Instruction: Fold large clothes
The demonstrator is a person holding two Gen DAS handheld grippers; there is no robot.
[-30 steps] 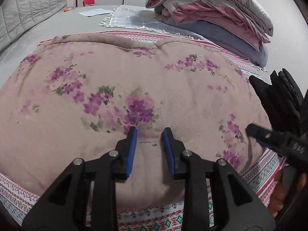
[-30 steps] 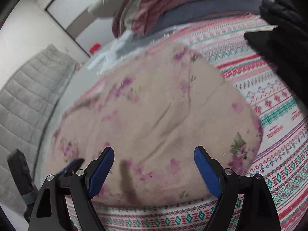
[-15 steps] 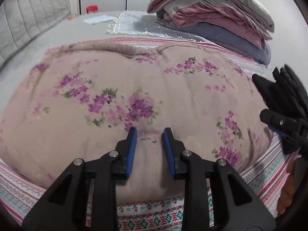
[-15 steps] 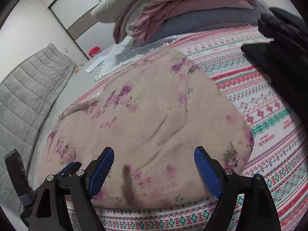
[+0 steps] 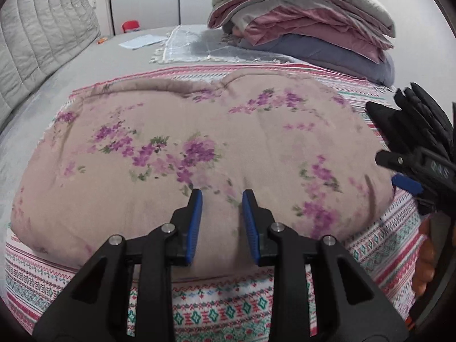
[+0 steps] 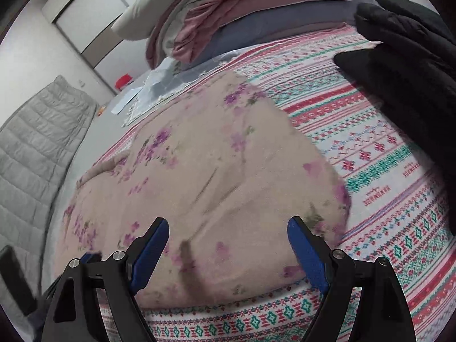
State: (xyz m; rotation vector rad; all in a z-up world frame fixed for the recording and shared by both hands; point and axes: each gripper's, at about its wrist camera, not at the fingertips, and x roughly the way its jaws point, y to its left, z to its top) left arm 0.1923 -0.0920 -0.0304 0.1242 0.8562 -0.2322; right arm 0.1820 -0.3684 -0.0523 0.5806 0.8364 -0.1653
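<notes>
While both grippers' fingers stand spread and empty, a black jacket (image 6: 404, 65) lies beside the floral garment (image 5: 199, 154).

Floral garment (image 6: 216, 176) on patterned blanket (image 6: 379, 131), wide-apart jaws above.

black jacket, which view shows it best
The right wrist view: the black jacket fills its upper right, lying on the patterned sheet. The left wrist view shows only a part at its right edge, behind the right gripper.
</notes>
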